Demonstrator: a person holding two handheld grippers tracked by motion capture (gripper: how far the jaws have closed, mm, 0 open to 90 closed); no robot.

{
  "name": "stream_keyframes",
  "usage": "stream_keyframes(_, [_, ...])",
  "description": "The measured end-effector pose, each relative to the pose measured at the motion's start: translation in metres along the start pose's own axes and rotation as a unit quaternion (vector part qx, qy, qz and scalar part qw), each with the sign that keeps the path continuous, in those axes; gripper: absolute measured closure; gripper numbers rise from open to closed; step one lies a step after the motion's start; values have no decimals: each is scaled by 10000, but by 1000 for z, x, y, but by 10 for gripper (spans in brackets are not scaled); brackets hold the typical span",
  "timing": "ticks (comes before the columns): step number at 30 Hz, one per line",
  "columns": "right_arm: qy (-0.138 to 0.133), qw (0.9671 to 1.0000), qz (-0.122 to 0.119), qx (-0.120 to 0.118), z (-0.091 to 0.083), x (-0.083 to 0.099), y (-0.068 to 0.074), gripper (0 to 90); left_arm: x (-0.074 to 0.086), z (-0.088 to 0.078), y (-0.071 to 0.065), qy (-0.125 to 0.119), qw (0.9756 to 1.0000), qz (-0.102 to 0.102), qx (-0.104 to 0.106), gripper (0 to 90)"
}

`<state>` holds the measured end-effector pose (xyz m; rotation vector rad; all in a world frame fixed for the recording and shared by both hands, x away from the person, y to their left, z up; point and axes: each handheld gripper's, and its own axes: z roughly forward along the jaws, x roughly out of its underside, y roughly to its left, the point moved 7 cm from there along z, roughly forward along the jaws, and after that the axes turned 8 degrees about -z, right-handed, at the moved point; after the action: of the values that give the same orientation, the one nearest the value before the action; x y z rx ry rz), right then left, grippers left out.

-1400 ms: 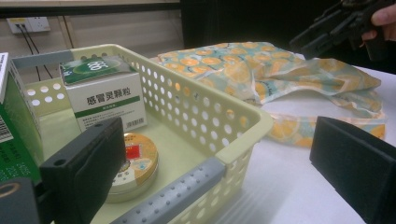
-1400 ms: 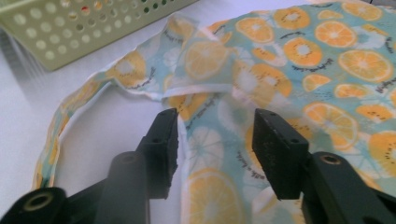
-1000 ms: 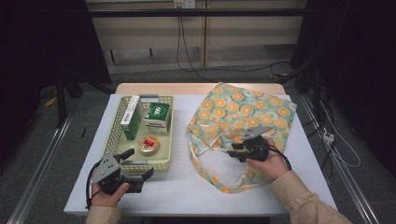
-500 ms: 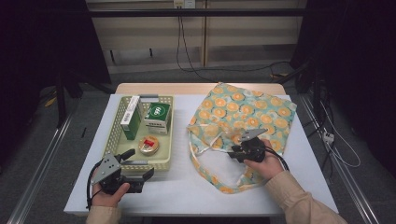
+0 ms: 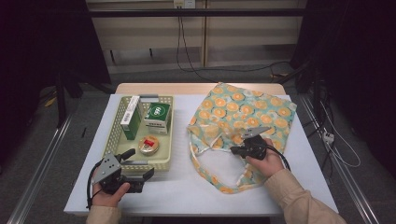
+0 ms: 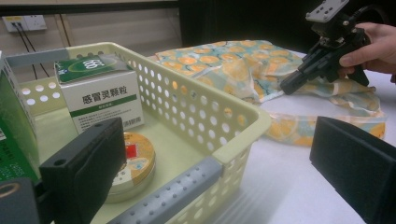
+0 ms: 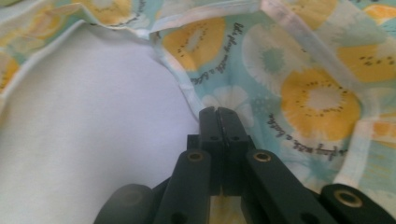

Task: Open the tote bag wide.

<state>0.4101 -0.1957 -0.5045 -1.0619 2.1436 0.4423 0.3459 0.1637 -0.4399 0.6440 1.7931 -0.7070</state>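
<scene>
Overhead light falls evenly on the white tabletop in the high view, while the surrounding room stays dark and the picture is soft and slightly grainy. In the left gripper view the near black jaws are blurred. The right gripper view is bright, washed-out and soft at its edges.

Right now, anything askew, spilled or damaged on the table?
Nothing spilled or damaged. The fabric bag lies rumpled, its near edge pinched in the right gripper. Boxes and tin sit tidy in the basket.
</scene>
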Motion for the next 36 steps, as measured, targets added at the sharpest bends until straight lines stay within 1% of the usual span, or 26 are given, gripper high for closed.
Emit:
stream_keyframes(1, [8,10000,-19,-78,0,0,4,900,0,0,0,-3,10000,-7,7,34])
stream_keyframes(3, [71,9998,-183,-41,0,-2,10,900,0,0,0,-9,10000,-10,10,34])
stream_keyframes(4, [66,9997,-235,-91,0,-3,13,900,0,0,0,-8,10000,-4,2,34])
stream_keyframes(6, [0,9996,-230,-177,0,-6,18,900,0,0,0,-14,10000,-23,2,34])
stream_keyframes(8, [-95,9992,-132,-374,-2,-10,23,900,0,0,0,-14,10000,-21,2,34])
stream_keyframes(10, [-201,9986,-87,-488,-5,-15,28,900,0,0,0,-11,10000,-18,7,34])
stream_keyframes(12, [-327,9978,-43,-581,-8,-21,31,900,0,0,0,-16,10000,-30,0,34])
stream_keyframes(14, [-452,9972,-29,-591,-13,-27,30,900,0,0,0,-13,10000,-28,-8,34])
stream_keyframes(15, [-509,9969,23,-604,-16,-31,28,900,-1,-1,0,-8,10000,7,-5,34])
stream_keyframes(17, [-639,9968,99,-472,-22,-37,20,900,-1,-1,0,-18,10000,11,3,34])
stream_keyframes(19, [-763,9957,250,-465,-27,-40,12,900,-1,-1,0,-37,10000,-10,-3,34])
stream_keyframes(21, [-749,9964,265,-302,-30,-41,3,900,-1,-1,0,-31,10000,-9,-4,34])
stream_keyframes(22, [-790,9959,326,-310,-31,-41,-1,900,-1,-1,0,-46,10000,-33,-4,34])
stream_keyframes(27, [-765,9959,478,-68,-34,-39,-21,900,-1,-1,0,-50,10000,-28,-4,34])
stream_keyframes(30, [-775,9951,605,50,-35,-37,-34,900,-1,-1,0,-44,10000,-28,-6,34])
stream_keyframes(32, [-731,9952,632,177,-35,-34,-42,900,-1,-1,0,-44,10000,-31,-1,34])
stream_keyframes(34, [-732,9944,732,224,-34,-33,-50,900,-1,-1,0,-45,10000,-28,3,34])
stream_keyframes(36, [-704,9942,768,262,-32,-30,-56,900,-1,-1,0,-50,10000,-30,4,34])
